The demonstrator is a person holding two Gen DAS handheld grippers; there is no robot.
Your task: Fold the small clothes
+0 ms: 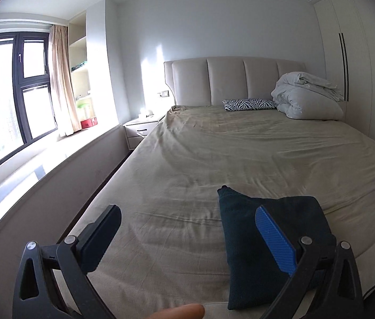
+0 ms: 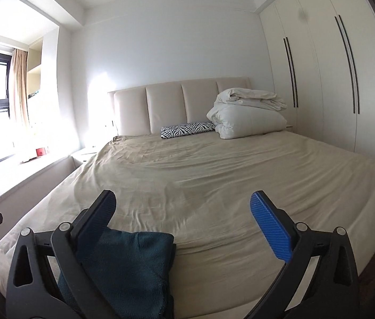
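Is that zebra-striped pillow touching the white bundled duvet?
Touching. In the right wrist view the zebra pillow runs right up against the white duvet, with no gap showing between them.

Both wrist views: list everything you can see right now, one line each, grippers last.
dark teal garment: one, folded, near end of bed
bed sheet: one, beige, wrinkled, covers mattress
headboard: one, cream, padded panels
zebra-print pillow: one, black and white, by headboard
duvet: one, white, bundled beside pillow
nightstand: one, white, between bed and window
wardrobe: white doors, dark handles, beside bed
window: dark frame, beige curtain
red box: one, on window sill
left gripper: open, empty, above bed
right gripper: open, empty, above bed
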